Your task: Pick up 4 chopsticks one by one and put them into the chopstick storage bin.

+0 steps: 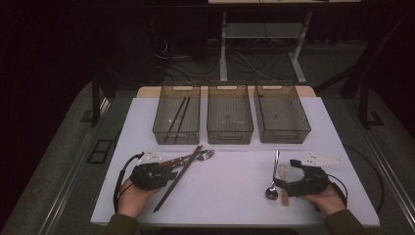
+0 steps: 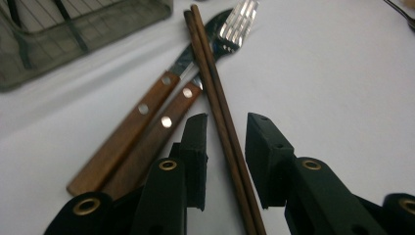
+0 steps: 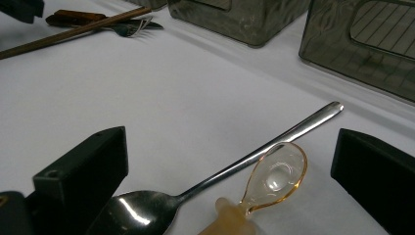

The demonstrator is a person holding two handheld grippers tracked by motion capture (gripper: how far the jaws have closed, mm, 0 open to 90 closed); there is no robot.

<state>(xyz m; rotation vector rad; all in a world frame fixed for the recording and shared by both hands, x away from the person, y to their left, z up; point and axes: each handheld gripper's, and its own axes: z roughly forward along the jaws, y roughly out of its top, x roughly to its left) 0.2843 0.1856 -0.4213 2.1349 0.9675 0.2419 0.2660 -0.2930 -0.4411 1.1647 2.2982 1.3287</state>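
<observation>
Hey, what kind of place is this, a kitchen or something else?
Probably a lab or recording workspace, not a kitchen: a white table set with three grey sorting bins, loose cables on the dark floor behind, and cutlery laid out like the metal spoon.

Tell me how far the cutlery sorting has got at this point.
Done: one dark chopstick pair lies in the leftmost smoky plastic bin. In hand: the left gripper straddles a brown wooden chopstick pair, jaws apart. Left: wooden-handled fork and spoon, steel spoon, amber plastic spoon between the open right gripper.
</observation>
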